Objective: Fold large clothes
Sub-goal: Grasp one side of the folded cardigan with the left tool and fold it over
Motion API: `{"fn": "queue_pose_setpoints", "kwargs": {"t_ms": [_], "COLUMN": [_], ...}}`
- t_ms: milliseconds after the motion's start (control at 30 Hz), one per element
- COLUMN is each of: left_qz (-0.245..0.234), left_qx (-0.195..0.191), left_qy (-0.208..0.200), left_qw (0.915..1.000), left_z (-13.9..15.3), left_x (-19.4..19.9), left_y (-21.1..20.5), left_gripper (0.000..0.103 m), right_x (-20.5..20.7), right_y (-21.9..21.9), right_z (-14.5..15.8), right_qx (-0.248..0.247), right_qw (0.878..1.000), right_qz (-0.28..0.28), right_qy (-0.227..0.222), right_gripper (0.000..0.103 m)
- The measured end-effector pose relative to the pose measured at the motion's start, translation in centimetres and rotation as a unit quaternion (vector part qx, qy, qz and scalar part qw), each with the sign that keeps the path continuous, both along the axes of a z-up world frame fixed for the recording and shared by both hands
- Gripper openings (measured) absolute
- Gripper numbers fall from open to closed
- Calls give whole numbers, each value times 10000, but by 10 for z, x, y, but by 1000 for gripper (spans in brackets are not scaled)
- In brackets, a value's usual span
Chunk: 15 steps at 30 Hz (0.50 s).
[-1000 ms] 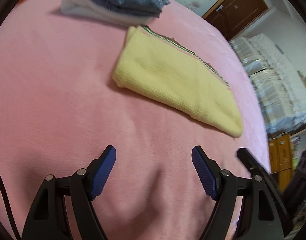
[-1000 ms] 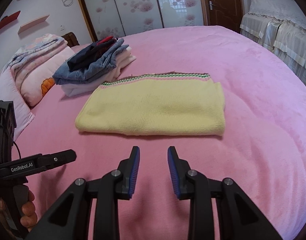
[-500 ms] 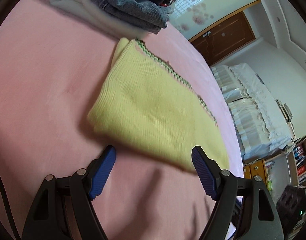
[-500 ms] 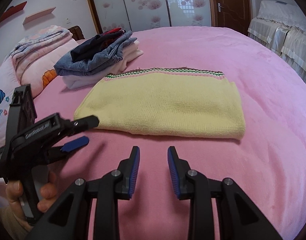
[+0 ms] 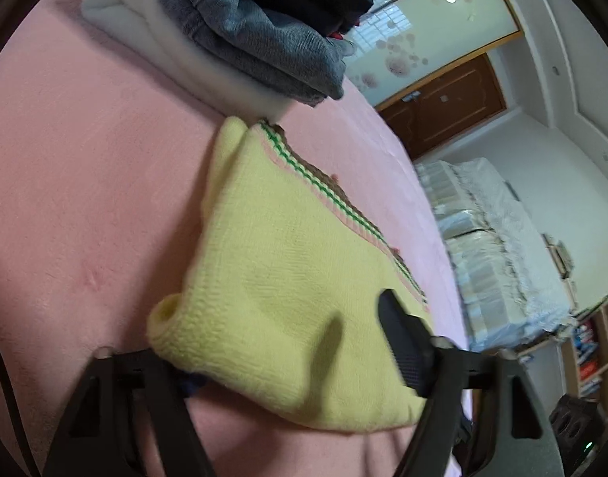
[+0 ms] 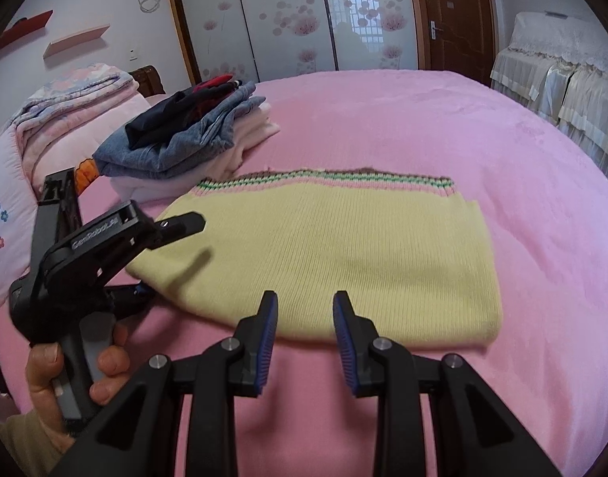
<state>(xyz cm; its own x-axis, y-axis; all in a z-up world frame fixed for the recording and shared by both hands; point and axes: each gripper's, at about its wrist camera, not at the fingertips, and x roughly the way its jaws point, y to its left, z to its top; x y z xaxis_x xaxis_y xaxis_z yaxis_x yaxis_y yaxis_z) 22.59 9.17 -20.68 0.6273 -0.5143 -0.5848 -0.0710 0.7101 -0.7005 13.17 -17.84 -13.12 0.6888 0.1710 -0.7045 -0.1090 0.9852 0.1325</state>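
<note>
Care with depth matters now: my left tongs (image 5: 288, 353) straddle the near corner of the folded yellow knitted sweater (image 6: 335, 254), one finger slid under, one above, and I should gather every layer before lifting, or the fold will slip. The sweater lies mid-frame on the pink plush bed (image 6: 483, 127), its striped hem toward the stack of folded clothes (image 6: 184, 139) at upper left. The left jaws have just been closing around the corner; I cannot tell if they pinch. My right tongs (image 6: 306, 342) stand narrowly apart, empty, at the sweater's near edge. A second earlier both hovered short of it.
</note>
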Motion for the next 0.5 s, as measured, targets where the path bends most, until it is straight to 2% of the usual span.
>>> {"fn": "queue_pose_setpoints", "kwargs": {"t_ms": [33, 100, 133, 233, 300, 400, 500], "left_qz": [39, 75, 115, 150, 126, -88, -393], "left_qx": [106, 213, 313, 874, 1154, 1309, 1501], "left_qy": [37, 63, 29, -183, -394, -689, -1069], "left_qw": [9999, 9997, 9994, 9959, 9925, 9890, 9821], "left_z": [4, 9, 15, 37, 54, 77, 99], "left_x": [1, 2, 1, -5, -9, -12, -14], "left_y": [0, -2, -4, -18, -28, -49, -72], "left_gripper": [35, 26, 20, 17, 16, 15, 11], "right_x": [8, 19, 26, 42, 51, 58, 61], "right_y": [0, 3, 6, 14, 22, 25, 12], "right_z": [1, 2, 2, -6, -21, -42, -47], "right_qx": [-60, -145, -202, -251, -293, -383, 68], "right_qw": [9999, 9997, 9996, 9996, 9993, 9978, 9978], "right_qz": [-60, -97, -98, 14, 200, 246, 200], "right_qy": [-59, -149, -182, -121, 127, 483, 625], "right_gripper": [28, 28, 24, 12, 6, 1, 0]}}
